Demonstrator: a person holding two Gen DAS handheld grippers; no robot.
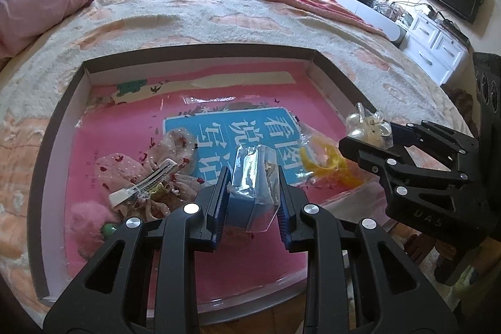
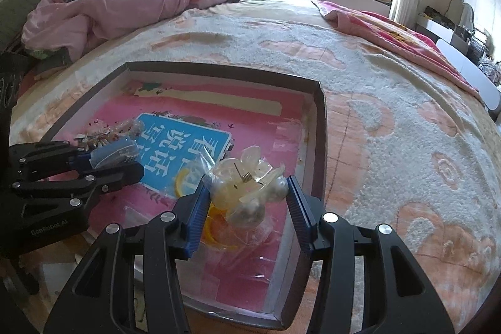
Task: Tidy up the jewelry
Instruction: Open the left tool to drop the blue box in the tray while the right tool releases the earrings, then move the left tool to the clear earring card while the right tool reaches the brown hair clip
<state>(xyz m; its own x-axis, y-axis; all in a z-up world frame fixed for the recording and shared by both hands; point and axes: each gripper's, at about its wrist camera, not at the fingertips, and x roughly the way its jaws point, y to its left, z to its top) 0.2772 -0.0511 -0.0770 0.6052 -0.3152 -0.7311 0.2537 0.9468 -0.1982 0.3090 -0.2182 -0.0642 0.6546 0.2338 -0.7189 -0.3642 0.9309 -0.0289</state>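
Your left gripper (image 1: 252, 193) pinches a clear jewelry bag (image 1: 261, 177) over the shallow box (image 1: 200, 50) on the bed. Your right gripper (image 2: 247, 202) clamps a bagged pearl hair claw (image 2: 247, 187) above the box's right side, w/ a yellow ring (image 2: 216, 229) below.

The bed (image 2: 391, 121) carried a cream-and-peach patterned blanket (image 1: 219, 17). On it rested a shallow open box (image 2: 321, 121), a crumpled pink quilt (image 2: 131, 2) and a pink-red cover (image 2: 391, 30).
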